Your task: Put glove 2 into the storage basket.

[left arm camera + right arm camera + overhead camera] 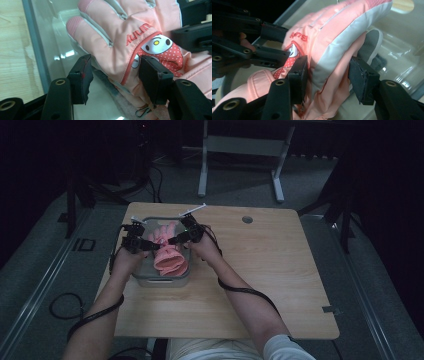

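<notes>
Two hand-held grippers are working over a pink glove [167,251] that is lying in a clear plastic bin [162,281] at the left part of a wooden table [270,270]. The glove's long axis is running away from the person, cuff toward the near wall of the bin and fingers pointing to the far wall. The left gripper [142,243] is approaching from the glove's left edge and the right gripper [175,240] from its right edge, so the two are facing each other across the glove's width, and neither is clearly nearer.

In the left gripper view, the left gripper [115,75] is standing open, its jaws straddling the edge of the glove [130,35] beside a printed cartoon patch [162,50]; one jaw is lying against the fabric, the other is clear of it over the bin floor (no closure is evident). In the right gripper view, the right gripper [327,75] is likewise standing open, the glove [329,42] bulging between its jaws, the left one touching the fabric and the right one showing a gap.

By judgement, the coming move is turning on both jaw pairs closing across the glove's width, on opposite edges.
</notes>
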